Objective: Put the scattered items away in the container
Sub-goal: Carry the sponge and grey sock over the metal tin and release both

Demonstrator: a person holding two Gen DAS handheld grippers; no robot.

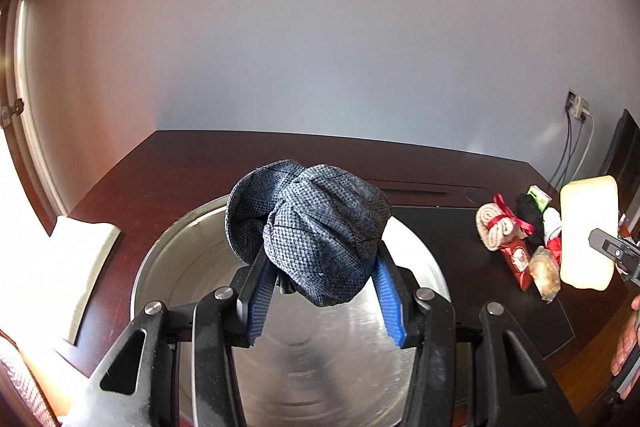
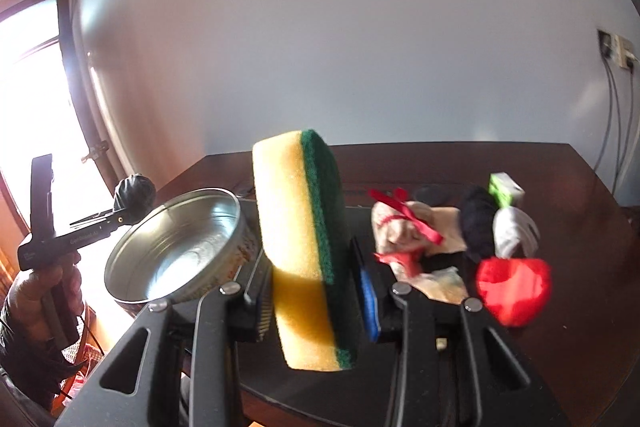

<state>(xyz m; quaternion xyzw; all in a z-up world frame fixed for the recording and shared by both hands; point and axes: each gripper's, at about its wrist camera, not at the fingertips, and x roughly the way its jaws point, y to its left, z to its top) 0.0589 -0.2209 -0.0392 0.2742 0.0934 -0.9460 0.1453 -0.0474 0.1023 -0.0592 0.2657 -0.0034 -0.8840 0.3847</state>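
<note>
- Left wrist view: the left gripper [image 1: 320,267] has its blue pads closed on a bunched grey tweed cap [image 1: 310,227], hanging directly over the open metal tin [image 1: 160,267], presumably so it falls inside when let go. Nothing lies between cap and tin; a white cloth [image 1: 84,239] sits left of it.
- Right wrist view: the right gripper [image 2: 316,291] pinches a yellow-and-green sponge [image 2: 300,247] upright, clear of the desk [image 2: 580,227], with the tin to its left, apparently next to go in. To the right, a ribbon-tied cloth bundle [image 2: 404,231], a black sock [image 2: 476,223], a white roll [image 2: 514,231] and a red item [image 2: 514,291] remain scattered.
</note>
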